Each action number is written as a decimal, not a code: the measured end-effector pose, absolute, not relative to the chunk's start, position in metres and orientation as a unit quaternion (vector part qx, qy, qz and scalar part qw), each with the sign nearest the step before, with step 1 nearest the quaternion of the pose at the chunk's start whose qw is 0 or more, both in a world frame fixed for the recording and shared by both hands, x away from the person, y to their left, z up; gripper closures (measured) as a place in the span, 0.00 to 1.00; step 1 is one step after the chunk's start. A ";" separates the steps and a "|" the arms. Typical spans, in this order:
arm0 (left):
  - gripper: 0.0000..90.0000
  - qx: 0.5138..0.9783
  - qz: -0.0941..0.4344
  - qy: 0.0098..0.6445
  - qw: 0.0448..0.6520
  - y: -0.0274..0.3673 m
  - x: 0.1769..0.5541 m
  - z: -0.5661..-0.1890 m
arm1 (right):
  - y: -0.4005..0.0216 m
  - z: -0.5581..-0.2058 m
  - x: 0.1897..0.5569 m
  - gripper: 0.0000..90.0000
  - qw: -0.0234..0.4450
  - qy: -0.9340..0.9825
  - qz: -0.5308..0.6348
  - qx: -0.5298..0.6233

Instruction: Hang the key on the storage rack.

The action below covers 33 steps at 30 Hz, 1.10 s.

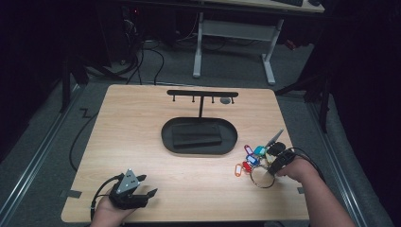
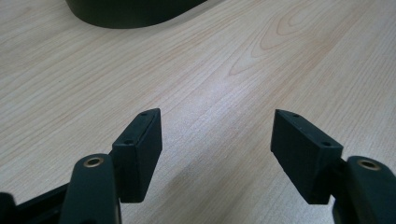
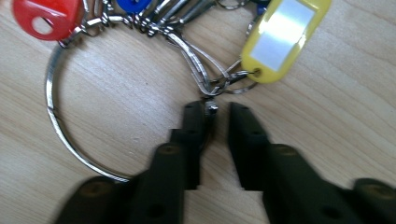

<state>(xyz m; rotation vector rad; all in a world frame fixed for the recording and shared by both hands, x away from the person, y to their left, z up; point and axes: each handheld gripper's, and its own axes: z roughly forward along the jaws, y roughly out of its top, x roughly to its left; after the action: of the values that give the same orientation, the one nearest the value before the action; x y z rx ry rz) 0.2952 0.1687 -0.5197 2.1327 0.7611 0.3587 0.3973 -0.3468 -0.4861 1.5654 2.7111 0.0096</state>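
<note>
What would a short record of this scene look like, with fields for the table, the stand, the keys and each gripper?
table: light wood top
stand: black hook rack rising from an oval black tray with a dark block in it
keys: bunch of keys with coloured tags on a large metal ring, lying at the table's right edge
yellow tag: lying beside the ring
right gripper: low over the table at the ring, jaws nearly closed, a narrow gap between them, on a small wire loop
left gripper: jaws wide apart over bare wood, holding nothing
</note>
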 end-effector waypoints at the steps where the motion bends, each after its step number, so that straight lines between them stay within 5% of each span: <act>1: 0.38 0.848 0.144 0.302 0.410 0.168 0.295 -0.520 | -0.346 -0.486 0.397 0.92 0.004 0.869 0.003 0.495; 13: 0.38 0.847 0.137 0.304 0.414 0.167 0.295 -0.521 | -0.340 -0.479 0.389 0.96 0.032 0.880 -0.013 0.475; 33: 0.38 0.849 0.142 0.298 0.414 0.168 0.296 -0.521 | -0.314 -0.378 0.356 0.95 0.079 0.895 -0.001 0.439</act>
<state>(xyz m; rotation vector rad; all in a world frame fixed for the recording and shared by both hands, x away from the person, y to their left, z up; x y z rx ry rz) 0.2963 0.1685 -0.5206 2.1335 0.7481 0.3577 0.3564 -0.3137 -0.3785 1.3134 2.6790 -0.0018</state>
